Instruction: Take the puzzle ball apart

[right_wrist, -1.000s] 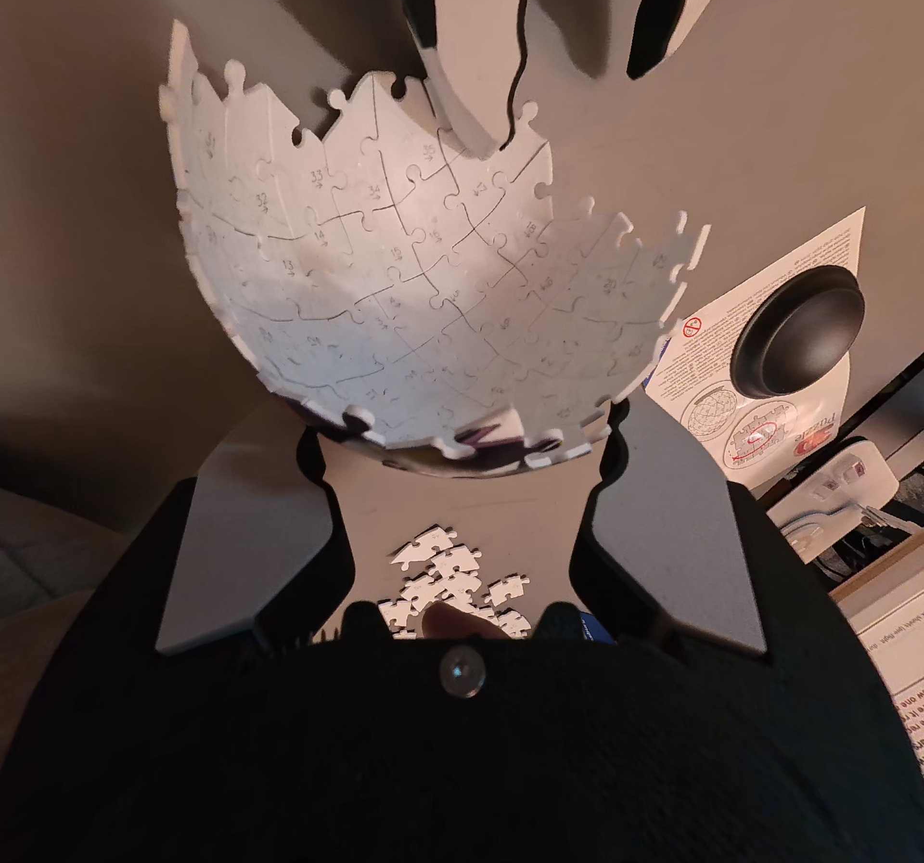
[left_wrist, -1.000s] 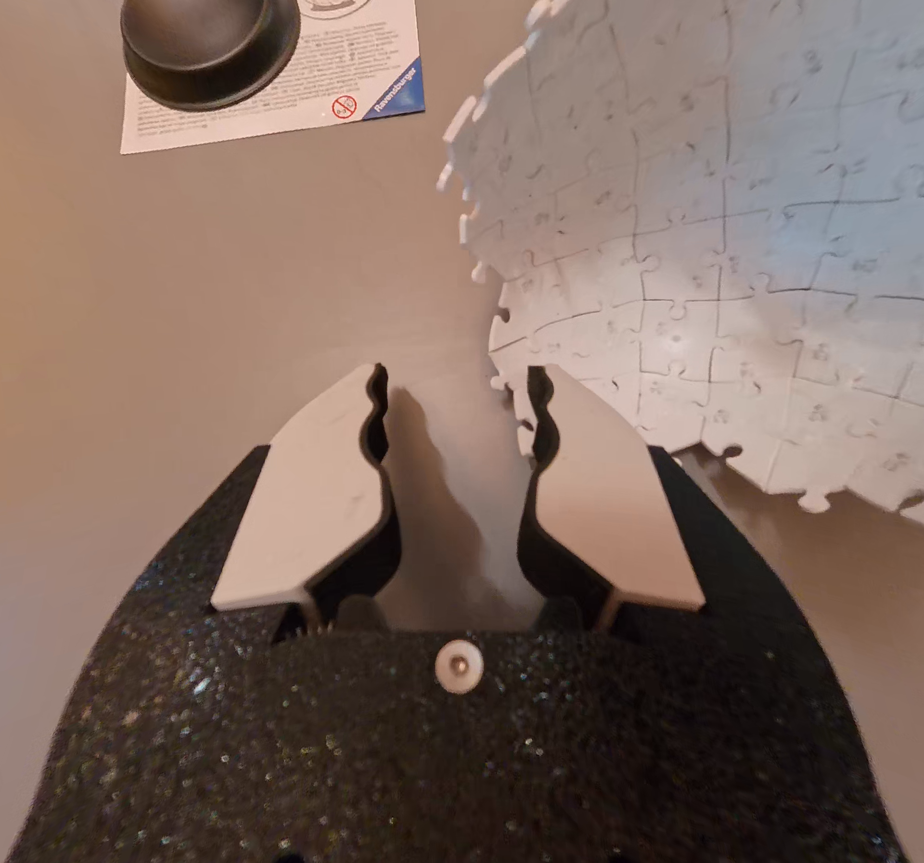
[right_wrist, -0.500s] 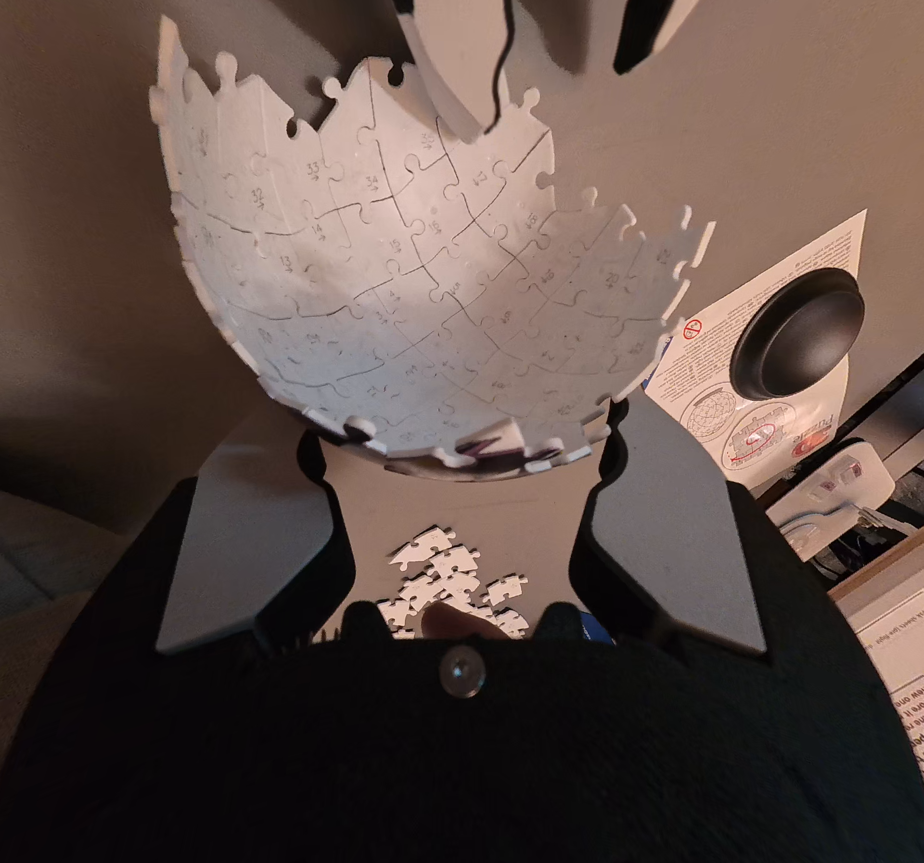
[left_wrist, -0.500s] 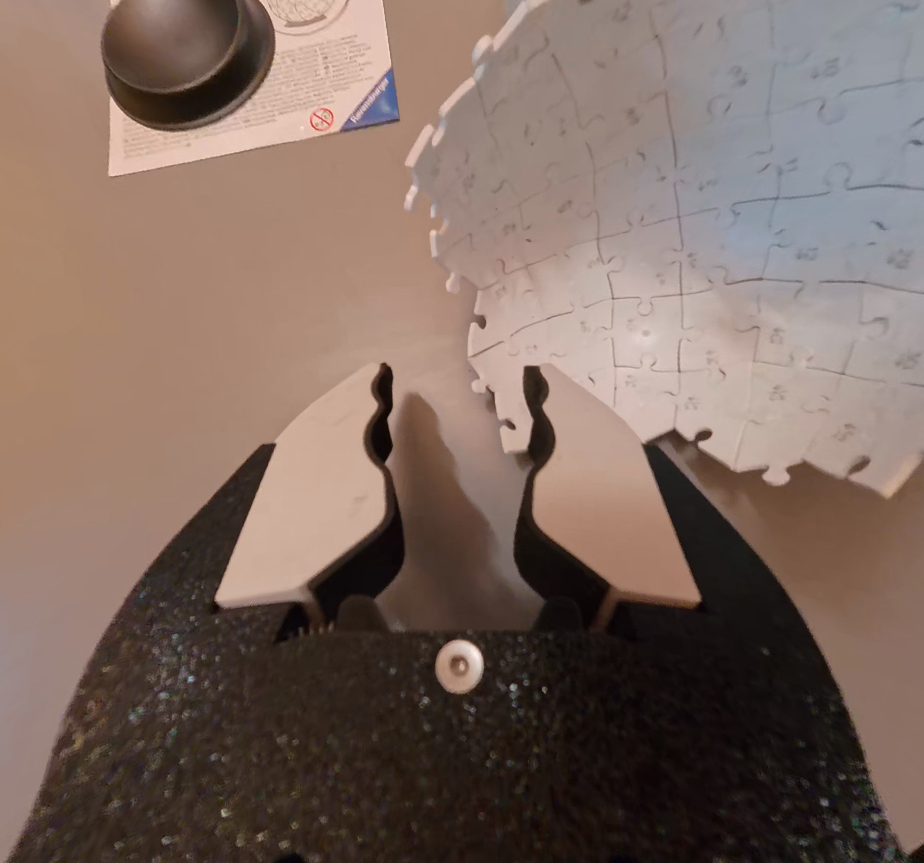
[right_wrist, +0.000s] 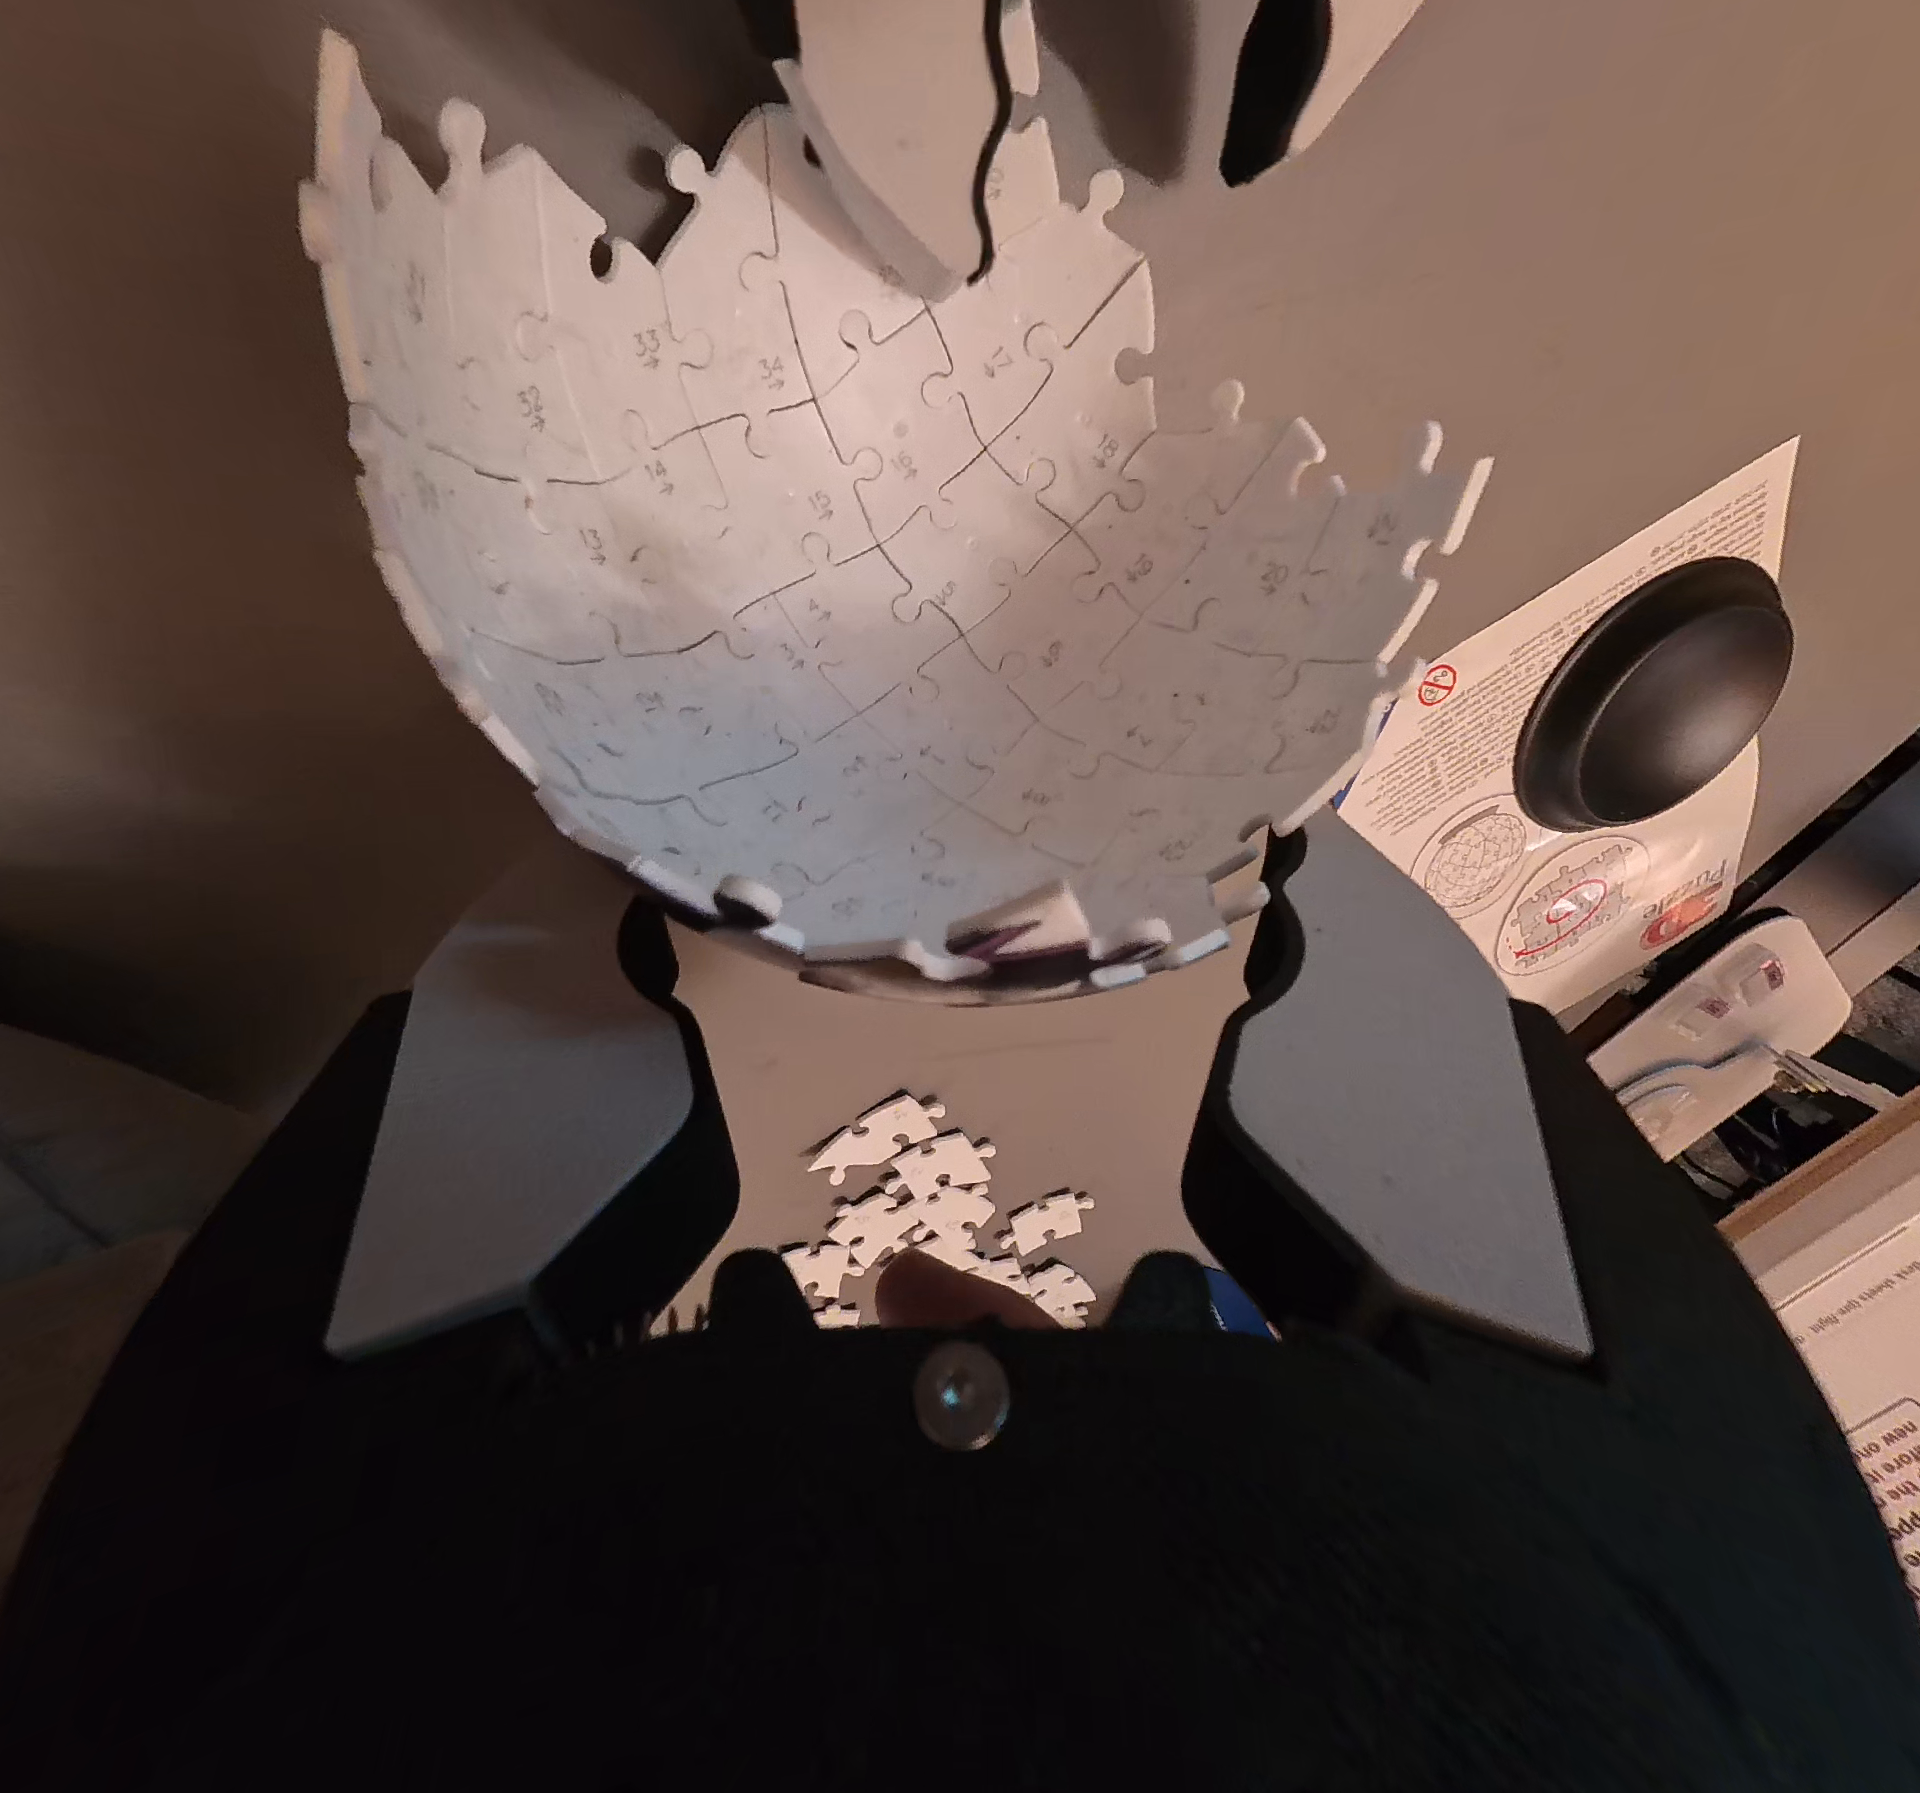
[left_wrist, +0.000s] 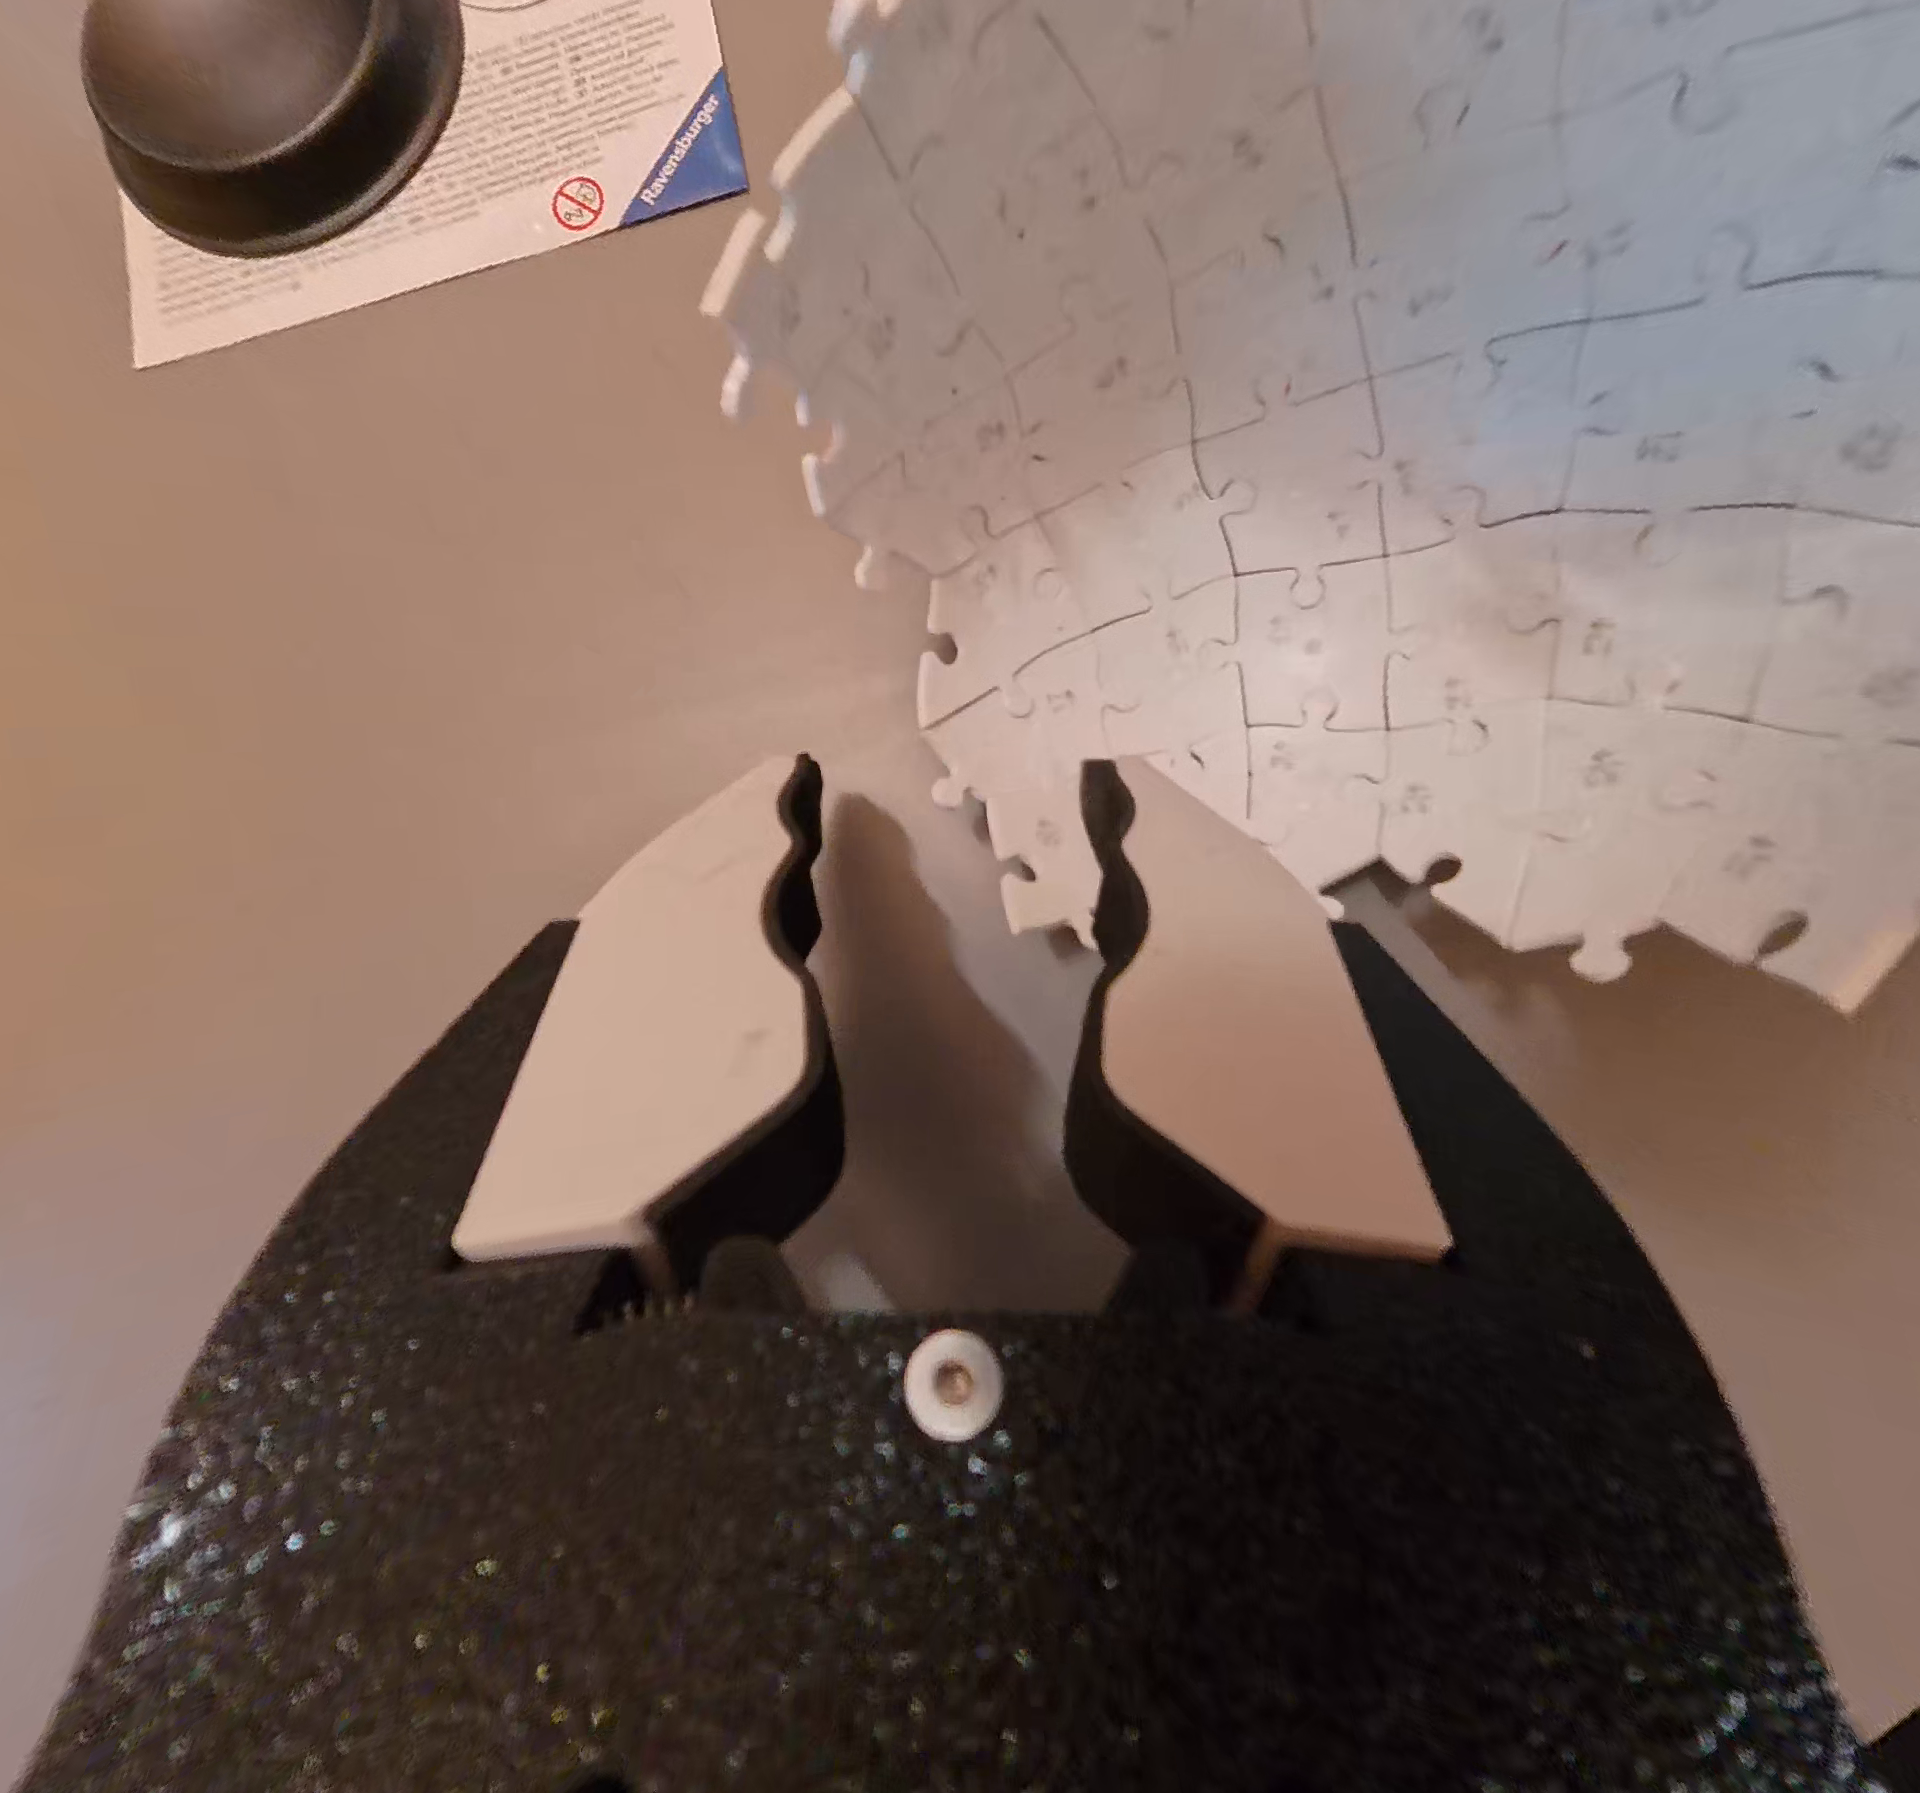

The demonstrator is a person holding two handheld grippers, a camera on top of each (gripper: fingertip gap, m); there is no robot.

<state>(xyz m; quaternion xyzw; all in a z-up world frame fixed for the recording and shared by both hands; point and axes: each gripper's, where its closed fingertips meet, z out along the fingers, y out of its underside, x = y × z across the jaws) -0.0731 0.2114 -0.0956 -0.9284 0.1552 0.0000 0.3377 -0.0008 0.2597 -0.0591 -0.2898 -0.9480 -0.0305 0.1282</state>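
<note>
The white, bowl-shaped half shell of the puzzle ball (right_wrist: 831,600) hangs above the tan bench (left_wrist: 364,704), clamped at its near rim in the right claw (right_wrist: 956,922). The left claw (left_wrist: 945,808) stands apart, 1 finger (right_wrist: 883,164) inside the far rim, gripping nothing. Closing on several pieces could tear off a whole section, scattering it beyond the loose white pieces (right_wrist: 935,1213).

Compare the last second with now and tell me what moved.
The left gripper advanced: the edge of the puzzle ball shell now sits between its open fingers. The right gripper still cradles the shell. Loose pieces, black stand and leaflet stayed put.
</note>
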